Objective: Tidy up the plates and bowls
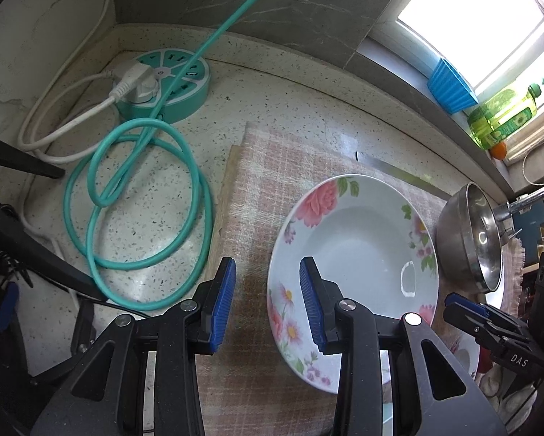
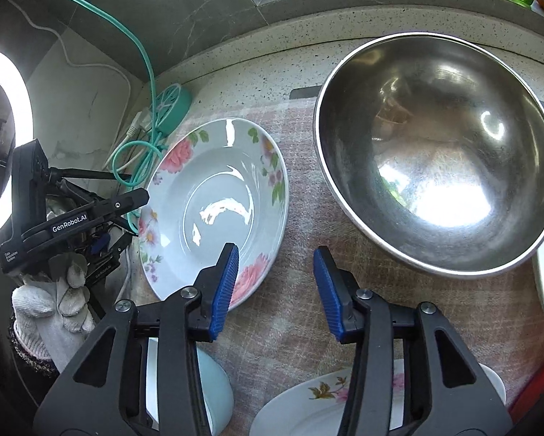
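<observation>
Your clearest room is the bare strip of checked cloth (image 2: 293, 312) between the flowered plate (image 2: 214, 203) and the steel bowl (image 2: 435, 156), which stand just apart. Left of the plate, the looped green cable (image 1: 137, 214) and round power strip (image 1: 166, 83) clutter the counter (image 1: 290, 105). Nearer you, a pale bowl (image 2: 214, 392) and what looks like a second flowered plate (image 2: 308, 403) crowd the cloth's edge.
</observation>
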The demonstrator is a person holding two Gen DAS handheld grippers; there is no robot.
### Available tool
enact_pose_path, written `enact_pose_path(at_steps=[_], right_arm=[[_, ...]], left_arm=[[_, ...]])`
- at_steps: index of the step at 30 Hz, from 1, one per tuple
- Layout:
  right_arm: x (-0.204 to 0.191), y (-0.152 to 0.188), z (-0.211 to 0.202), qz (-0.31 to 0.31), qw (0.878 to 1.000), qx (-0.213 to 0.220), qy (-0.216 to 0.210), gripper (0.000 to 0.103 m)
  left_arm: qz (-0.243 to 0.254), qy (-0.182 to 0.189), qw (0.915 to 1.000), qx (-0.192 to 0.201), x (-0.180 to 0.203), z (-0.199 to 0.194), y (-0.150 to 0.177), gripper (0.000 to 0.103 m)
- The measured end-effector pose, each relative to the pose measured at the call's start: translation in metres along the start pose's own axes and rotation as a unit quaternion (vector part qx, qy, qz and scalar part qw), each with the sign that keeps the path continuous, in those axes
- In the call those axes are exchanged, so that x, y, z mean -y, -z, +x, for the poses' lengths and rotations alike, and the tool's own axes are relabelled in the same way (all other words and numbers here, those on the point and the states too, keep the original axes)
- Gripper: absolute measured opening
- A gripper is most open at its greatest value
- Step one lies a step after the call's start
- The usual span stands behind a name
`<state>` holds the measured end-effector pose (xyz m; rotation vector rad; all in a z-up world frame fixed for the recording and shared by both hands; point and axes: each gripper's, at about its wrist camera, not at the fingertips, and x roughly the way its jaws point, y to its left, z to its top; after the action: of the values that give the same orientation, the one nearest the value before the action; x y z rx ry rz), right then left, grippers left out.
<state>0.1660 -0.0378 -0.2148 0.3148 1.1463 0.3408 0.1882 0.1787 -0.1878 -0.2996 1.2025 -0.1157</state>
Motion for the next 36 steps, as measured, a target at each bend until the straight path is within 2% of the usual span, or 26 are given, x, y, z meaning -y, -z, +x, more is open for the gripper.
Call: enact_pose_path(at_steps=[4, 8, 10, 14, 18, 36], right_arm=[[0.0, -0.004, 0.011, 0.005, 1.0, -0.011, -0.001, 0.035], [0.0, -0.008, 0.018, 0.011, 1.0, -0.016, -0.006, 0.031], [-0.001, -0.009, 0.02, 0.011, 1.0, -0.019, -0.007, 0.026], [-0.003, -0.012, 0.025, 0.01, 1.0, -0.028, -0.01, 0.018], [-0.004, -0.013, 0.027, 0.004, 1.0, -0.03, -0.002, 0.016], [-0.01, -0.01, 0.014, -0.009, 1.0, -0.026, -0.001, 0.015]], left_arm=[[-0.003, 0.006, 0.9999, -0.008, -0.001, 0.007, -0.001, 0.035], [-0.002, 0.011, 0.9998, -0.014, 0.0, 0.013, -0.002, 0.034], [0.0, 0.013, 0.9998, -0.016, 0.001, 0.015, -0.003, 0.026], [0.002, 0.015, 0.9997, -0.019, 0.002, 0.018, -0.002, 0.02], [0.003, 0.018, 0.9997, -0.018, 0.004, 0.018, -0.002, 0.015], [0.014, 0.009, 0.9999, -0.004, 0.009, 0.004, 0.005, 0.015]])
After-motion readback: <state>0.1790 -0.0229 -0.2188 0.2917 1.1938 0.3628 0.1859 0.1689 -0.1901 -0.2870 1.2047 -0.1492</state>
